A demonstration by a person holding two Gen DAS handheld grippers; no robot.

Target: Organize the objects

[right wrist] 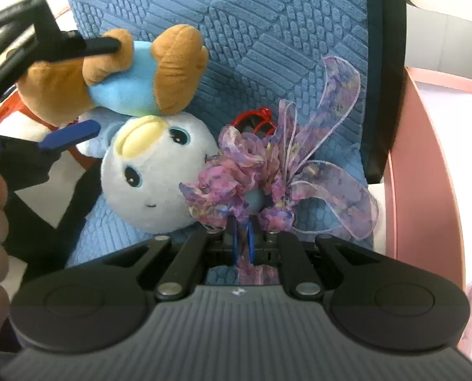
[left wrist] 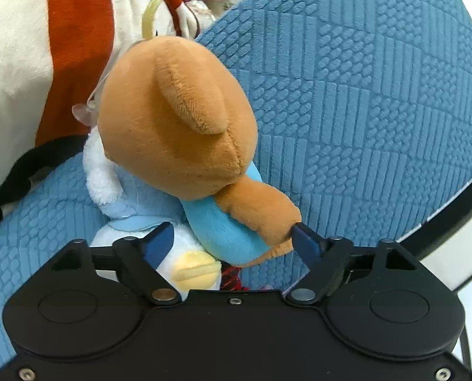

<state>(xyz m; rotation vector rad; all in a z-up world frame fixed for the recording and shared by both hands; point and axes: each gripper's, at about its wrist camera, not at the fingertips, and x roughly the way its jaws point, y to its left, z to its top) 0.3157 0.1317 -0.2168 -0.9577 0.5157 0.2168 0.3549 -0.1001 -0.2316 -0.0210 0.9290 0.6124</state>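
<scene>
We find a blue textured cushion [right wrist: 267, 16] as the working surface, a black frame edging it, with a pink panel [right wrist: 426, 158] and white floor beyond. We see no container.

A brown bear plush [left wrist: 172, 120] in a light blue shirt lies across a pale blue penguin plush [right wrist: 160, 174]. A white and rust plush [left wrist: 45, 47] sits behind.

The left gripper [left wrist: 229, 238] stands spread around the bear's arm, one tip touching it. The right gripper [right wrist: 242, 241] is pressed together, pinching a purple floral ribbon bow [right wrist: 267, 171] beside the penguin.
</scene>
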